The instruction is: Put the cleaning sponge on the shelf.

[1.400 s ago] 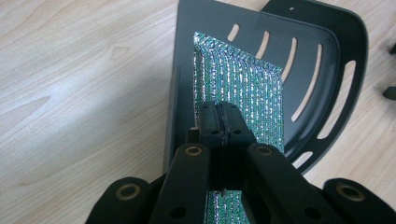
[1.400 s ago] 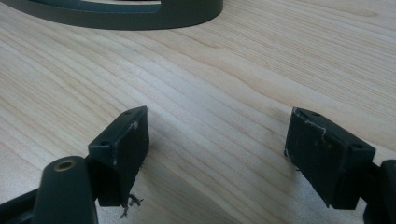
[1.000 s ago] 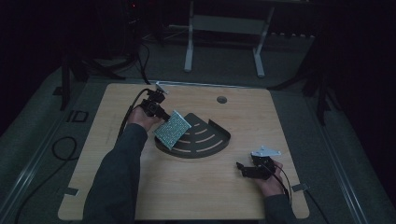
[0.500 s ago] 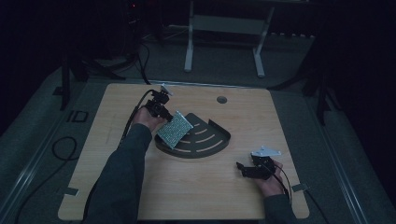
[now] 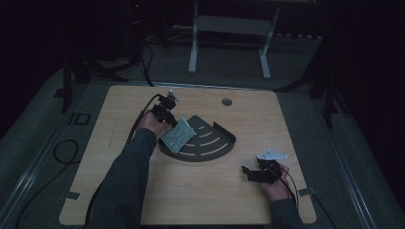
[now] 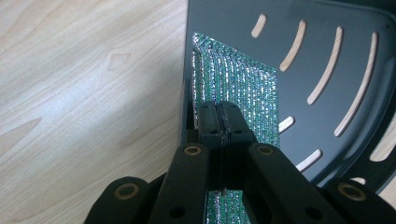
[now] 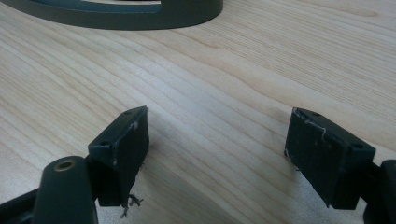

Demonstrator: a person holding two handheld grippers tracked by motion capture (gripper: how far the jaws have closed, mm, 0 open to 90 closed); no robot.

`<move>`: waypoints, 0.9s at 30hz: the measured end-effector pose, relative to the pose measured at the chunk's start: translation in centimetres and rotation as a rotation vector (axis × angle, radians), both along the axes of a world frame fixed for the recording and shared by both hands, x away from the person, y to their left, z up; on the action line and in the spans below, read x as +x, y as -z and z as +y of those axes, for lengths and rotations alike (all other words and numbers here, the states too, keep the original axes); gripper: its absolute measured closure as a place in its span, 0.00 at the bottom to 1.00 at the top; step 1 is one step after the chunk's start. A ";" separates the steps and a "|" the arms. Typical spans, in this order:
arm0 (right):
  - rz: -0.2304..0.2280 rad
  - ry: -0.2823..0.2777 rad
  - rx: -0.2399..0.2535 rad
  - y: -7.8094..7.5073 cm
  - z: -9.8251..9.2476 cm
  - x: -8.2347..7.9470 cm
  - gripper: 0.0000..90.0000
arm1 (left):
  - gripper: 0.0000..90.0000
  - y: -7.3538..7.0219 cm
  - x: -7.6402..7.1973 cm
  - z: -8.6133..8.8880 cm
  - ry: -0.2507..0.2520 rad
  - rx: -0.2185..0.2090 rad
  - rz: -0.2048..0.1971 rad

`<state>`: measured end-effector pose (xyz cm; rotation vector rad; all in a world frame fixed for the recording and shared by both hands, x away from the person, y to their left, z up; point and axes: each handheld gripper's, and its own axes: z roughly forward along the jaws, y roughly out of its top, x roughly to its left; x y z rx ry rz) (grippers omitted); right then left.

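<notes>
A green, glittery mesh pad (image 5: 177,135) stands tilted at the left edge of a dark fan-shaped slotted tray (image 5: 217,143) in the middle of the wooden table. My left gripper (image 5: 172,122) comes at it from the upper left and is shut on its top edge. In the left gripper view the two jaws are pressed together on the pad (image 6: 247,88), the left gripper (image 6: 223,109) over the tray's floor (image 6: 224,28). My right gripper (image 5: 248,172) lies on the table at the front right, apart from the tray. That right gripper (image 7: 217,135) is open with only bare wood between its fingers.
The tray's rounded rim (image 7: 140,9) lies some way beyond the right gripper. A round cable hole (image 5: 227,101) sits near the table's far edge. Cables trail from the left gripper off the table's left side. A white table frame (image 5: 229,28) stands on the floor behind.
</notes>
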<state>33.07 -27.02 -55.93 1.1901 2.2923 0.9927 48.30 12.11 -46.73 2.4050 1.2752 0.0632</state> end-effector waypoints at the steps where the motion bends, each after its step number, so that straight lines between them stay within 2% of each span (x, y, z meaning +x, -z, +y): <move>1: 0.000 0.000 0.000 0.0 0.0 0.0 0.23 | 0.99 0.1 0.0 -0.1 0.005 0.005 0.000; 4: 0.000 0.000 0.000 0.0 0.0 0.0 0.23 | 0.99 0.2 0.0 -0.2 0.006 -0.004 0.002; 14: 0.001 0.001 0.000 0.0 0.0 0.0 0.23 | 1.00 0.2 0.0 0.2 0.006 0.029 0.003; 21: 0.000 0.000 0.000 0.0 0.0 0.0 0.23 | 0.99 0.3 -0.1 0.4 -0.001 0.027 0.000; 27: 0.000 0.000 0.000 0.0 0.0 0.0 0.23 | 0.84 -0.2 -0.4 1.1 -0.013 0.022 -0.022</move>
